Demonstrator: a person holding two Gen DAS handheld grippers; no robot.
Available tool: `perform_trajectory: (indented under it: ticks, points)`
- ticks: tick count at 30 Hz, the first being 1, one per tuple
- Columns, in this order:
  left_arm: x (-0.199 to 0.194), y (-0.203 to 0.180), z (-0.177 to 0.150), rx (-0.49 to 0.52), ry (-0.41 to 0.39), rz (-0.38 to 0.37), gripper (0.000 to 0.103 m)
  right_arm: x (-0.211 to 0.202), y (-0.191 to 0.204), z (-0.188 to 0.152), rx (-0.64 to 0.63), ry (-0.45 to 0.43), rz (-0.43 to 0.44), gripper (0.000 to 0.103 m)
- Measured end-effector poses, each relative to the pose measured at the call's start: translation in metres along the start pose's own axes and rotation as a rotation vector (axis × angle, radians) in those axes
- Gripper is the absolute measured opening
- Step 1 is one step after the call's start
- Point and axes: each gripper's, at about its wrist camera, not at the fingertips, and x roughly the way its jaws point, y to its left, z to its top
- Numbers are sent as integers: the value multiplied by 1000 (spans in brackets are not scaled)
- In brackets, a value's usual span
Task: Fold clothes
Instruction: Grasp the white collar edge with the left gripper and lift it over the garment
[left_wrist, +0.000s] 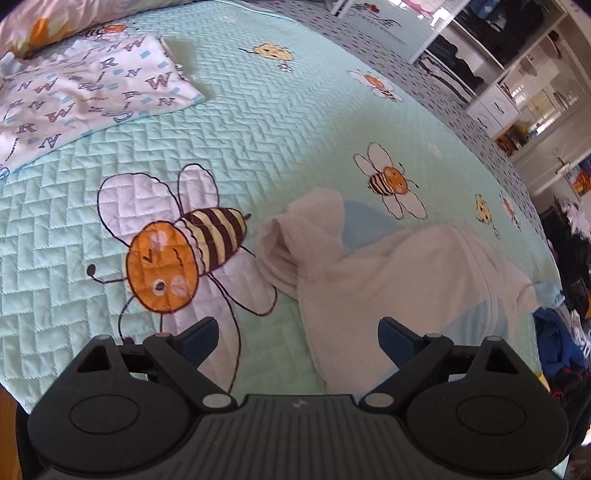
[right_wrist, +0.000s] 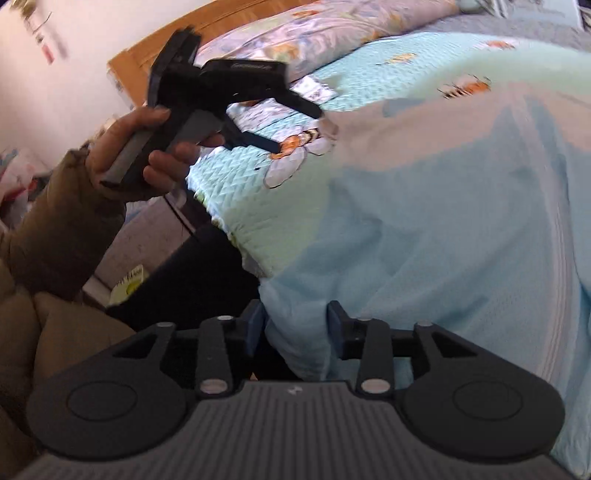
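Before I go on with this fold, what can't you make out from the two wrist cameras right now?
- Right gripper: light blue garment lies between the fingers; the grip itself is unclear through motion blur.
- Garment's full outline: cut off by the frame edge in the right wrist view, partly behind the left gripper in the left.
- Shelf contents: too small.

Home bedroom — bee-print quilt (left_wrist: 258, 122) on a bed w/ pillow (right_wrist: 314, 33), open wardrobe shelves (left_wrist: 509, 66).

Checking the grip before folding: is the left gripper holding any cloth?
No: the left gripper stands open above the mint-green quilted bee bedspread, nothing between its fingers.
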Motion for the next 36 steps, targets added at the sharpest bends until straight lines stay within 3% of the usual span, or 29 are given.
perform_trajectory:
  ticks: [3,6,9,11,16,21,22,23,26,31,36]
  points:
    - [9,11,18,-81,-1,-37,94,-23,-11,-1,126,-143,98,66]
    - [26,13,28,-148,19,-77,94,-45,-24,-3,247,-297,122,68]
    - [43,15,32,-224,42,-137,94,-58,-36,-10,349,-404,87,68]
    - [50,14,33,-247,49,-182,94,-63,-38,-15,388,-436,65,68]
    - [63,7,36,-245,34,-197,94,-51,-29,-21,428,-443,30,68]
    - [86,6,42,-257,17,-165,91,-28,-20,-9,441,-432,12,69]
    - [89,3,44,-247,6,-167,88,-26,-17,-9,440,-427,4,69]
    - [93,0,45,-235,-6,-169,77,-24,-14,-8,439,-423,-4,70]
    - [108,-13,52,-168,-19,-140,6,-19,-4,-6,437,-411,-27,70]
    - [110,-62,63,78,-108,-23,3,-19,6,0,438,-416,-81,70]
    - [73,-115,105,204,-271,-43,2,-20,7,3,461,-435,-139,71]
